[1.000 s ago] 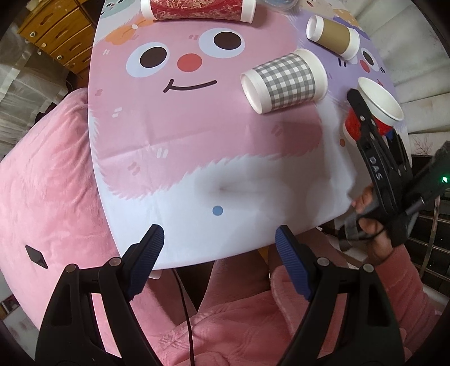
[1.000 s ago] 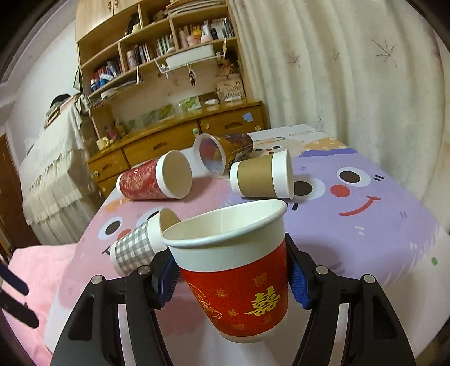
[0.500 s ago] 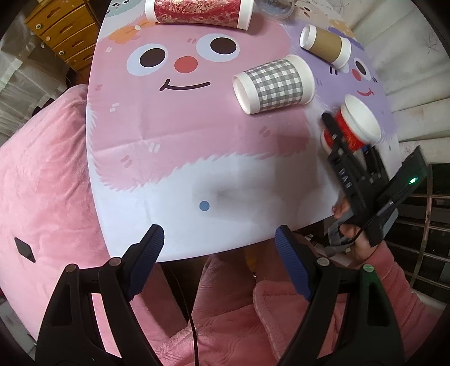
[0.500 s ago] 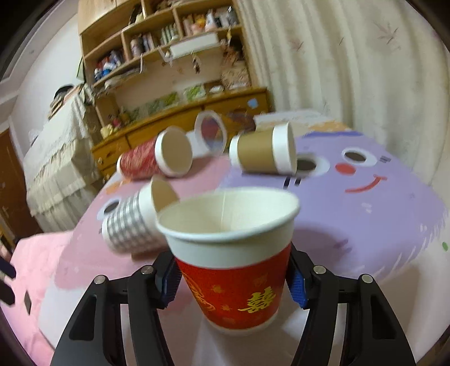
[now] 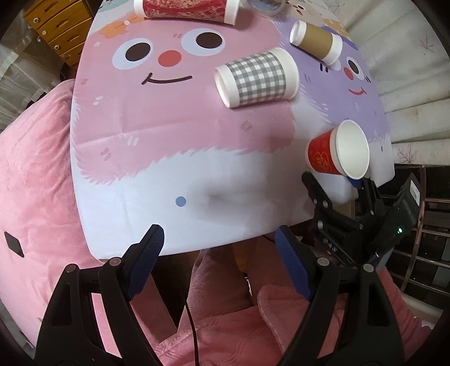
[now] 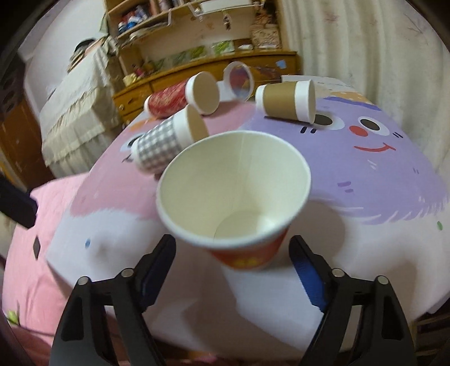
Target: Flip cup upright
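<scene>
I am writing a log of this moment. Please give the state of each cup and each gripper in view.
Red paper cup: upright on the table, released.
Grey checked paper cup: on its side.
Brown paper cup: on its side.
Red patterned paper cup: on its side.
Clear plastic cup: on its side.
Right gripper: open.
Left gripper: open, empty.

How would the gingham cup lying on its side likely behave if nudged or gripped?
The gingham cup lies on its side, so a nudge would probably roll it, curving, since its rim end is wider than its base. It looks like empty thin paper, so likely very light and easy to crush under a hard squeeze. The tablecloth beneath may damp rolling slightly.
</scene>
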